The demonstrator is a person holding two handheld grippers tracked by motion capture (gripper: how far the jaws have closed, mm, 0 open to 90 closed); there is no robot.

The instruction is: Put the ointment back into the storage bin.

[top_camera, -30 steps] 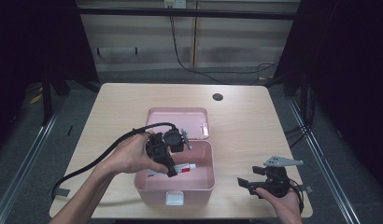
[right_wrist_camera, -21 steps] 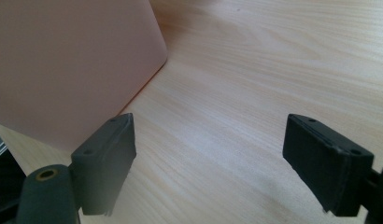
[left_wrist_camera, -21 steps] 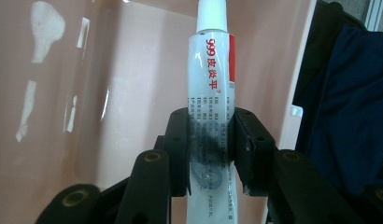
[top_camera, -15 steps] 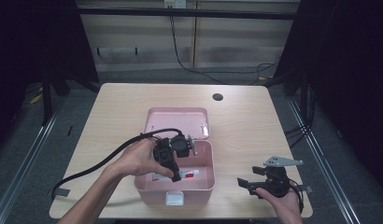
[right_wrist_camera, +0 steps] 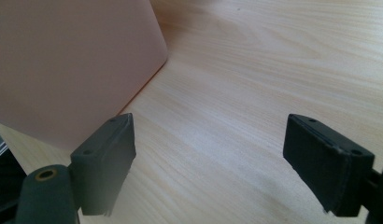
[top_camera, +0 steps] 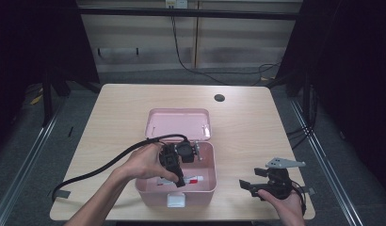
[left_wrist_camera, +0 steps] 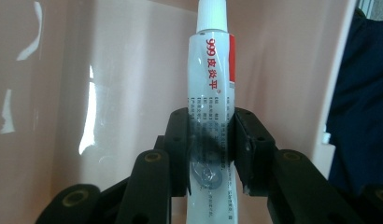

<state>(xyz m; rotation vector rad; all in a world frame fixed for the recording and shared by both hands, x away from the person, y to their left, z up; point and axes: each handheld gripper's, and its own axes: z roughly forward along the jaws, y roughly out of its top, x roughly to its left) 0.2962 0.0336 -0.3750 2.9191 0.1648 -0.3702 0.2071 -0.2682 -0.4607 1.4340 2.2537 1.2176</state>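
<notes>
- High view: you had your left gripper [top_camera: 179, 172] reaching down into the open pink box [top_camera: 148, 186] near the front of the bench [top_camera: 116, 113], its lid [top_camera: 179, 123] tipped back so the inside stayed reachable. Your right gripper [top_camera: 251, 186] rested on the bench well to the right of the box, out of the way.
- Left gripper view: your jaws were closed around the lower body of a white tube [left_wrist_camera: 213, 84], cap pointing away from you, just above the box floor. The grip looked centred, likely to keep it from swinging.
- Right gripper view: your jaws stood wide apart and empty over bare wood, the box wall [right_wrist_camera: 63, 60] just beside them.
</notes>
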